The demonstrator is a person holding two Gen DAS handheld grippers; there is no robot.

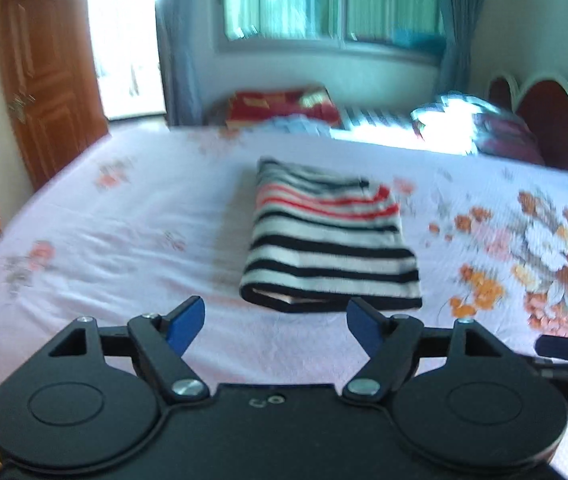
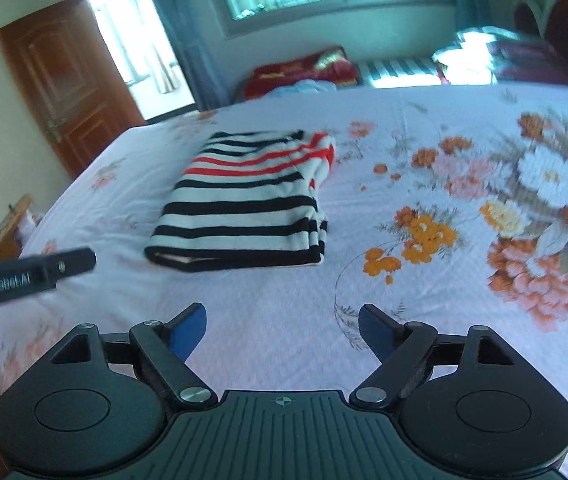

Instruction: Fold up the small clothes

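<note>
Striped black, white and red, the folded garment lies flat mid-bed, bare floral sheet open on every side. Left hand-held gripper and right hand-held gripper hover short of its near hem, tilted downward, jaws spread and empty; blur softens far edges, seemingly pillows.

Soft knit striped garment, cotton bedsheet

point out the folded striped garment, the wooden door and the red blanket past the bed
striped garment (image 2: 243, 204): right wrist view, on the middle of its top layer
wooden door (image 1: 47, 76): left wrist view, on its middle panel
red blanket (image 2: 304, 70): right wrist view, on its top fold
</note>
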